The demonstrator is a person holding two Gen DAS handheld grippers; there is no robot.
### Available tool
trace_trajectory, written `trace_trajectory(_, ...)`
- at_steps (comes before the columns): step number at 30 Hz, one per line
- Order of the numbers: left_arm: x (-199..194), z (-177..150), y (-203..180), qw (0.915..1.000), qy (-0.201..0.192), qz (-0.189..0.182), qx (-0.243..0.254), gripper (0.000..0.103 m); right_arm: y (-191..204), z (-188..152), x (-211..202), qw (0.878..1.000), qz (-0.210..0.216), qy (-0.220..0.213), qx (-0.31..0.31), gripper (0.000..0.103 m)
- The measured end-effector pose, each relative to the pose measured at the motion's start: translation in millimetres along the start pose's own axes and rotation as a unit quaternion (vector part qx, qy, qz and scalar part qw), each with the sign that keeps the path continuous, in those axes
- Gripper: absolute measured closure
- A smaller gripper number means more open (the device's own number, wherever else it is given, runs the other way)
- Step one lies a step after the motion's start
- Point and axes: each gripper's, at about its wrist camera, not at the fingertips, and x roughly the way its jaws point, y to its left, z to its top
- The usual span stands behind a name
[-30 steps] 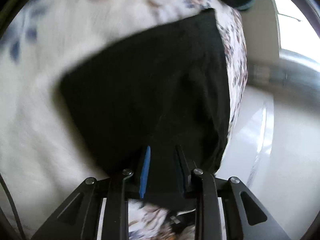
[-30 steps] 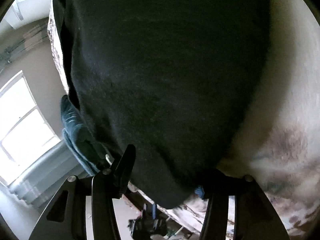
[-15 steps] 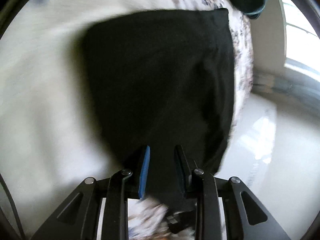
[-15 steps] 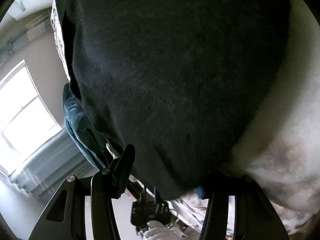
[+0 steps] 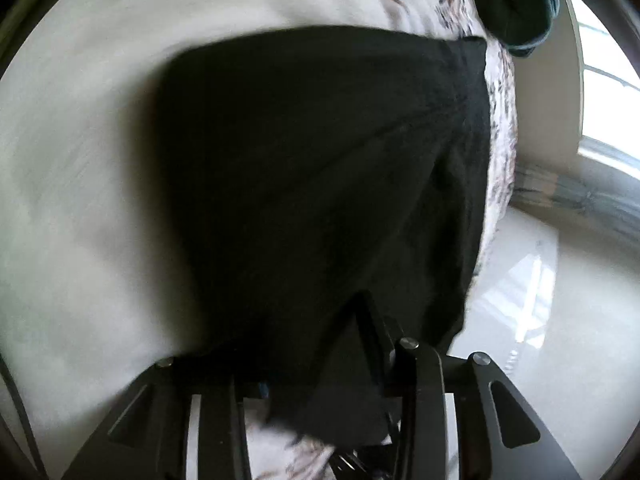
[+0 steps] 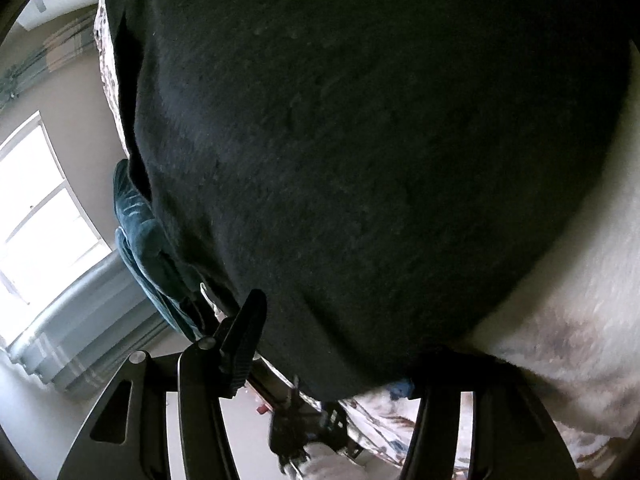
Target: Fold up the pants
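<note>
Black pants (image 5: 320, 160) lie on a white flowered bedspread (image 5: 80, 200), with their long edge along the bed's right side. My left gripper (image 5: 320, 332) sits at the near hem. Its jaws are opening with cloth bunched between them. Creases run from the right finger (image 5: 370, 320) into the cloth, and a fold hides the left finger. In the right wrist view the pants (image 6: 360, 140) fill most of the frame. My right gripper (image 6: 338, 344) holds their near edge in a wide grip, its jaws easing apart. The left finger (image 6: 244, 332) stands beside the cloth and the right one is under it.
A teal cloth (image 5: 516, 8) lies at the bed's far corner, seen also as the teal cloth (image 6: 148, 248) past the pants' edge. Pale glossy floor (image 5: 540, 300) drops off to the right of the bed. A bright window (image 6: 40, 208) stands beyond.
In the left wrist view the pants have spread squarer across the bed, and a fold now covers the left finger and its blue pad. The right wrist view has shifted only slightly.
</note>
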Motion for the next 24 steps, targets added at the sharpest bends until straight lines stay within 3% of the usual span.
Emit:
trace_trajectory(1, -2.3, 0.4, -5.0, 0.9997, -0.008, 0.015, 0.016, 0.072, -1.2, 1.0, -1.7, 1.0, -0.002, -0.005, -0.002, 0.045)
trace_trajectory(2, -11.2, -3.3, -7.3, 0.9989, -0.022, 0.027, 0.031, 0.082, 0.0, 0.9, -3.1, 1.0, -0.009, -0.012, -0.008, 0.049)
trace_trajectory(3, -23.8, -8.8, -12.5, 0.9971, -0.043, 0.035, 0.052, 0.093, 2.6, -0.7, -8.2, 0.999, -0.024, -0.028, -0.024, 0.077)
trace_trajectory(4, -31.2, -11.1, -17.8, 0.9958, -0.056, 0.037, 0.063, 0.093, 8.2, -2.8, -14.0, 0.997, -0.049, -0.043, -0.049, 0.095)
trace_trajectory(7, -65.3, -23.0, -13.9, 0.9911, -0.095, 0.047, 0.081, 0.094, 34.0, -18.4, -23.9, 0.992, -0.067, -0.063, -0.092, 0.095)
trace_trajectory(10, -65.1, -25.1, 25.6, 0.9935, -0.077, 0.073, 0.04, 0.095, 38.5, -25.0, -34.7, 0.988, -0.081, -0.074, -0.106, 0.096)
trace_trajectory(13, -59.7, -25.9, 27.4, 0.9908, -0.064, 0.095, 0.072, 0.092, 21.3, -12.0, -22.6, 0.992, -0.089, -0.052, -0.069, 0.095)
trace_trajectory(16, -56.7, -31.0, -1.3, 0.9765, -0.056, 0.15, 0.145, 0.09, 18.9, 0.8, -17.1, 0.994, -0.09, -0.014, -0.051, 0.083)
trace_trajectory(19, -63.4, -45.7, -13.5, 0.9607, -0.055, 0.196, 0.189, 0.082, 24.9, 4.4, -37.0, 0.991, -0.113, -0.017, -0.069, 0.06)
trace_trajectory(20, -64.1, -51.4, -15.3, 0.9578, -0.057, 0.208, 0.19, 0.076, 26.3, 6.1, -50.2, 0.991, -0.114, -0.029, -0.069, 0.045)
trace_trajectory(21, -63.9, -54.9, -14.6, 0.9583, -0.06, 0.21, 0.185, 0.075, 26.2, 7.9, -61.4, 0.99, -0.116, -0.042, -0.066, 0.032)
trace_trajectory(24, -62.1, -66.6, 0.7, 0.9699, -0.063, 0.188, 0.142, 0.075, 22.5, 21.0, -107.3, 0.986, -0.123, -0.099, -0.049, 0.03)
